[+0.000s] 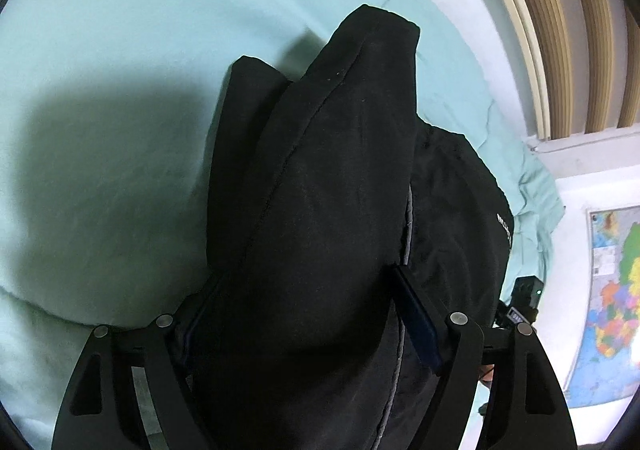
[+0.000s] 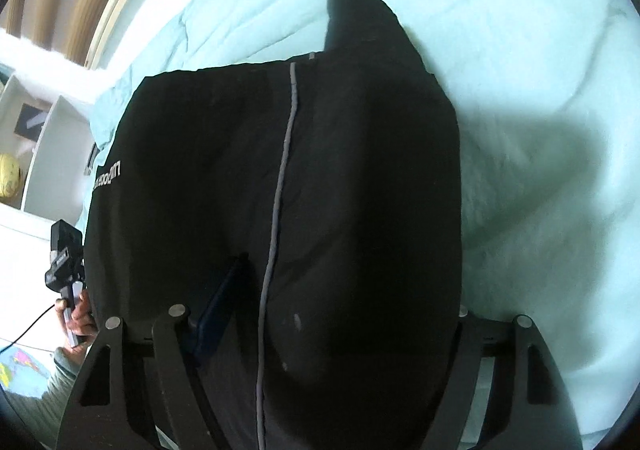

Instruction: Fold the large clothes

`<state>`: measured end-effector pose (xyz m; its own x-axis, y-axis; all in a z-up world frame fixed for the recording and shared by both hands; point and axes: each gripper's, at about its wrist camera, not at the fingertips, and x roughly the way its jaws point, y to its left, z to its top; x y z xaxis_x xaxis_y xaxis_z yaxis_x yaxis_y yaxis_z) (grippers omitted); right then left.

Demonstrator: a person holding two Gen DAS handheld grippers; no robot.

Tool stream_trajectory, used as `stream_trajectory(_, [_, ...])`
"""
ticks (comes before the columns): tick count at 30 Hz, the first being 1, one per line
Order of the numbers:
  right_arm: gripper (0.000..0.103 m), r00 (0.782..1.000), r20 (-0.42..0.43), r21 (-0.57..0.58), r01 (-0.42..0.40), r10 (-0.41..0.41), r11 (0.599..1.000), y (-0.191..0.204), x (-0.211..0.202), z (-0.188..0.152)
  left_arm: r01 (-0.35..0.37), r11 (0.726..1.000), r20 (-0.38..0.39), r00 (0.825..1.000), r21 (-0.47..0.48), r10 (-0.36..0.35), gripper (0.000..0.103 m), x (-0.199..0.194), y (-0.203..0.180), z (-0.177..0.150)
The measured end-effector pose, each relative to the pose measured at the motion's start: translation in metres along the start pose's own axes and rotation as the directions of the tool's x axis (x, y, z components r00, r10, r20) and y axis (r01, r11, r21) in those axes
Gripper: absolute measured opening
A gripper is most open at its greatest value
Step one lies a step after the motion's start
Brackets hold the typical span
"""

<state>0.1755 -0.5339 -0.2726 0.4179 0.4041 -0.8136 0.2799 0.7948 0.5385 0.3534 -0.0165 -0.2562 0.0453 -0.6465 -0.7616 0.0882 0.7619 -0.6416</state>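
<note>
The left gripper [image 1: 308, 314] clamps a thick fold of the black garment [image 1: 332, 209], which hangs over the mint-green bedspread [image 1: 120, 69]. Further right, the right gripper [image 2: 320, 314] grips the same cloth beside its grey zipper [image 2: 280, 185], bunched between both fingers.

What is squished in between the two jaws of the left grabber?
The black jacket. In the left wrist view, a thick bunch of its cloth fills the gap between the jaws of the left gripper, hanging over the mint green bedspread.
</note>
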Motion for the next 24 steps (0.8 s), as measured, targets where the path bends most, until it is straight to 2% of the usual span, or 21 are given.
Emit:
stream_trajectory(5, [0.08,0.998,-0.063,-0.054,0.012,-0.016,0.998,-0.005,-0.013,0.001,-0.021,0.998,0.039,0.999,0.061,0.018,0.073,-0.024,-0.018,-0.013])
stream_trajectory(7, [0.084,0.997,-0.08,-0.066,0.013,-0.018,0.998,-0.006,-0.011,0.001,-0.015,0.997,0.05,0.999,0.074,0.011,0.073,-0.031,-0.021,-0.018])
stream_trajectory(11, [0.095,0.994,-0.103,-0.029,-0.035,0.032,0.999,-0.012,0.008,0.002,-0.024,0.998,0.011,1.0,0.054,0.023,0.076,-0.017,-0.014,-0.011])
stream_trajectory(13, [0.095,0.995,-0.088,-0.022,-0.05,0.048,0.999,-0.008,0.014,0.006,-0.027,0.999,0.004,1.0,0.046,0.027,0.077,-0.008,-0.013,-0.005])
stream_trajectory(14, [0.092,0.996,-0.073,-0.023,-0.05,0.048,0.998,-0.007,0.016,0.009,-0.027,0.999,0.005,1.0,0.04,0.027,0.077,-0.004,-0.012,-0.003])
stream_trajectory(16, [0.084,0.997,-0.052,-0.021,-0.062,0.061,0.998,-0.007,0.014,0.008,-0.036,0.999,0.027,0.999,0.032,0.035,0.069,-0.002,-0.014,-0.003])
stream_trajectory(18, [0.064,0.997,-0.029,-0.035,-0.067,0.066,0.997,-0.005,0.004,0.004,-0.062,0.994,0.081,0.995,0.087,0.055,0.046,-0.011,-0.024,-0.01])
stream_trajectory(21, [0.044,0.999,-0.001,-0.057,-0.047,0.047,0.997,0.002,-0.007,-0.002,-0.039,0.992,0.144,0.989,0.12,0.021,0.036,-0.031,-0.038,-0.022])
stream_trajectory(24, [0.038,1.0,0.023,-0.101,0.008,-0.005,0.995,0.025,-0.014,0.002,0.015,0.989,0.179,0.983,0.145,-0.041,0.033,-0.054,-0.052,-0.033])
